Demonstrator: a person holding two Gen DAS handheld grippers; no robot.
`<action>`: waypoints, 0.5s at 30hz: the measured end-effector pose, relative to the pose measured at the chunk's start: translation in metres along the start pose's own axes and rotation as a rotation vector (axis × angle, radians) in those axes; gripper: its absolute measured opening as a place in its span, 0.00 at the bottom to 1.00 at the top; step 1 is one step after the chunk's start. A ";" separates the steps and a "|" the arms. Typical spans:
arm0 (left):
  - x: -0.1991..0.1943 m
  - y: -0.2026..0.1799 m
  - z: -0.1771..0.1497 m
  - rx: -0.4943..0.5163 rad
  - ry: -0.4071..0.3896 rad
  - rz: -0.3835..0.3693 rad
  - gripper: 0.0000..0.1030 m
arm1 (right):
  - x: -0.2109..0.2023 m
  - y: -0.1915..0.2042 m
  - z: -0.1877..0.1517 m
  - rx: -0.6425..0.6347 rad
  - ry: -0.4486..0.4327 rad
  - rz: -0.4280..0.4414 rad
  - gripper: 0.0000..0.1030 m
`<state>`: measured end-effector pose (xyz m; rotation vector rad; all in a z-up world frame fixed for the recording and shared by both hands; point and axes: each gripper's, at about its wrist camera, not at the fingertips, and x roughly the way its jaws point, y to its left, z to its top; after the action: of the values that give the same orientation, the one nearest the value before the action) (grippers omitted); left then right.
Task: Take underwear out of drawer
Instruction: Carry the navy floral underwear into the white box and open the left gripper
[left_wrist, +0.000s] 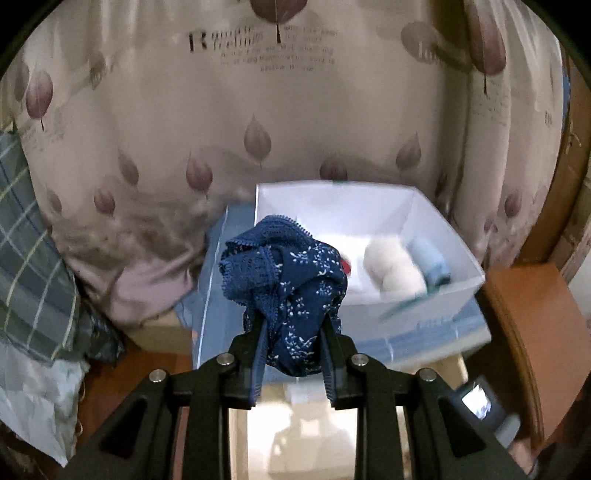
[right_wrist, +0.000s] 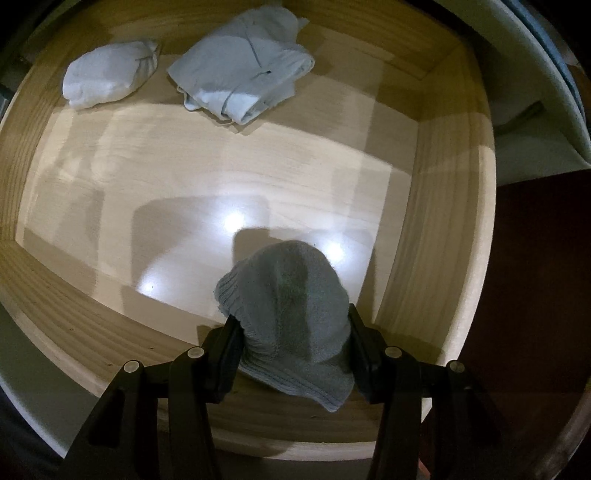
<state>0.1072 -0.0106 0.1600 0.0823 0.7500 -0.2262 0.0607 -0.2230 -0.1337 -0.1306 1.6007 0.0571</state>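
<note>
My left gripper is shut on navy blue lace-trimmed underwear with a white floral print, holding it up in front of a white box. The box holds white rolled items and a light blue one. My right gripper is shut on a grey-blue knitted sock bundle, held above the open wooden drawer. At the drawer's far end lie a white rolled bundle and a folded pale blue garment.
A beige leaf-print curtain hangs behind the box. The box sits on a blue surface. Plaid fabric lies at left. Orange-brown wooden furniture stands at right. Dark floor lies right of the drawer.
</note>
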 end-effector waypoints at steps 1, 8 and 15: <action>0.003 -0.003 0.010 0.007 -0.010 0.007 0.25 | -0.003 0.000 -0.002 0.001 -0.001 -0.001 0.46; 0.040 -0.025 0.039 0.076 0.012 0.050 0.25 | -0.011 0.002 -0.013 0.007 -0.002 0.005 0.46; 0.091 -0.048 0.045 0.095 0.089 0.044 0.25 | -0.026 -0.021 -0.012 0.014 -0.002 0.024 0.46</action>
<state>0.1908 -0.0800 0.1307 0.2000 0.8255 -0.2175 0.0523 -0.2442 -0.1061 -0.1006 1.6008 0.0643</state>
